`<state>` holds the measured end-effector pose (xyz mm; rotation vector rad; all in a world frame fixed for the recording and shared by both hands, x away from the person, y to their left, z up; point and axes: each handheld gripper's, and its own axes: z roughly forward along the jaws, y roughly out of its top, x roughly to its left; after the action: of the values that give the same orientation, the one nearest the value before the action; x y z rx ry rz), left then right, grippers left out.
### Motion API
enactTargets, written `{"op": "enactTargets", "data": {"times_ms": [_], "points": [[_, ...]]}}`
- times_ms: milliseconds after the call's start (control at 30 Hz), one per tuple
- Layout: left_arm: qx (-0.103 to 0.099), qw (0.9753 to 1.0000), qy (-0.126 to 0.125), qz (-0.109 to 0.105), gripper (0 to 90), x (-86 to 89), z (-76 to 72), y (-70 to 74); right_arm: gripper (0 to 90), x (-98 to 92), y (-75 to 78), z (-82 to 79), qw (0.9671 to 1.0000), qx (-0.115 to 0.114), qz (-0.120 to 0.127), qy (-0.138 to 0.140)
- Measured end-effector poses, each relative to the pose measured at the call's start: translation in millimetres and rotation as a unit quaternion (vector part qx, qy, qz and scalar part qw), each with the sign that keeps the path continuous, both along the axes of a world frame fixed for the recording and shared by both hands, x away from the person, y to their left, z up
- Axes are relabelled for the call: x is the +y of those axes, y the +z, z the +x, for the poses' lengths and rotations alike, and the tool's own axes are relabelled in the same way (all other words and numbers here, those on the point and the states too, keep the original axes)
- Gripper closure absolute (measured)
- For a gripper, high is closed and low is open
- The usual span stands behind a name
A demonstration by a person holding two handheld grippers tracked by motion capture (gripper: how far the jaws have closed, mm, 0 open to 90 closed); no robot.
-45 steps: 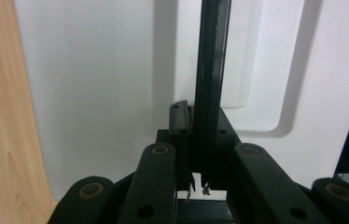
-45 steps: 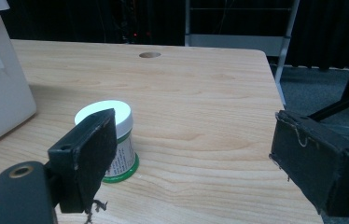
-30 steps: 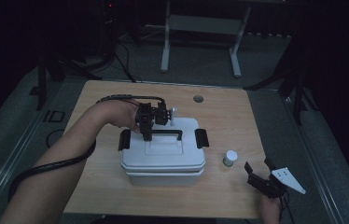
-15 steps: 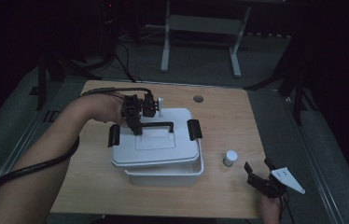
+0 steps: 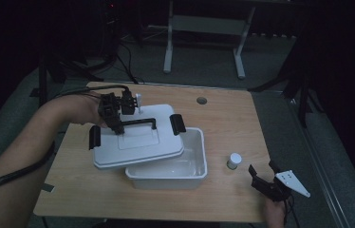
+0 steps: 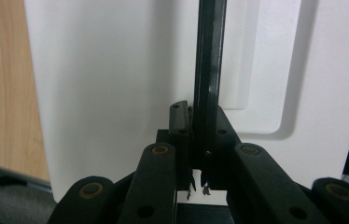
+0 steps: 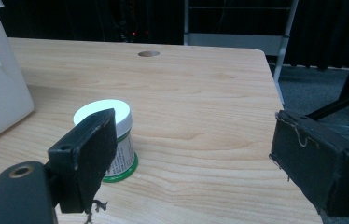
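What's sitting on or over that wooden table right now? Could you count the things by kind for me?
White box: 1, the open tub
White lid: 1, the lid, lifted by its black handle in the left hand-held gripper
Small jar: 1, the white-capped jar
Hand-held grippers: 2, counting the right hand-held gripper
Total: 5

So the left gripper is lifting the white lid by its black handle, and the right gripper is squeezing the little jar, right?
Not quite. In the right gripper view the right gripper is open, its jaws wide apart, and the little jar just stands on the table. The left gripper does grip the lid's black handle.
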<state>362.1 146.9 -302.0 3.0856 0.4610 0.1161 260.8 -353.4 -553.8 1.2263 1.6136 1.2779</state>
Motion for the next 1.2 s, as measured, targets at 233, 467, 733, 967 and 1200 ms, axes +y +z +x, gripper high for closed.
{"op": "enactTargets", "data": {"times_ms": [233,467,733,967,1200], "points": [[0.000,0.9993,0.038,-0.001,83.4,36.4,-5.8,3.0,13.9,0.2,0.1,0.2,1.0000,0.001,0.001,-0.001],[-0.004,0.9970,0.076,-0.016,83.4,71.3,-10.7,2.1,13.9,-0.1,0.1,-0.2,1.0000,0.002,0.004,-0.003],[-0.006,0.9918,0.126,-0.017,83.4,113.9,-16.7,-5.5,13.9,0.2,0.1,0.2,1.0000,0.001,0.000,-0.002],[-0.002,0.9874,0.158,-0.007,83.4,141.1,-19.5,-17.8,13.9,0.8,0.2,0.2,1.0000,0.002,-0.001,-0.003],[0.002,0.9825,0.185,-0.026,83.4,159.3,-19.8,-34.9,13.9,1.1,0.2,0.2,1.0000,0.003,-0.003,-0.002]]}}
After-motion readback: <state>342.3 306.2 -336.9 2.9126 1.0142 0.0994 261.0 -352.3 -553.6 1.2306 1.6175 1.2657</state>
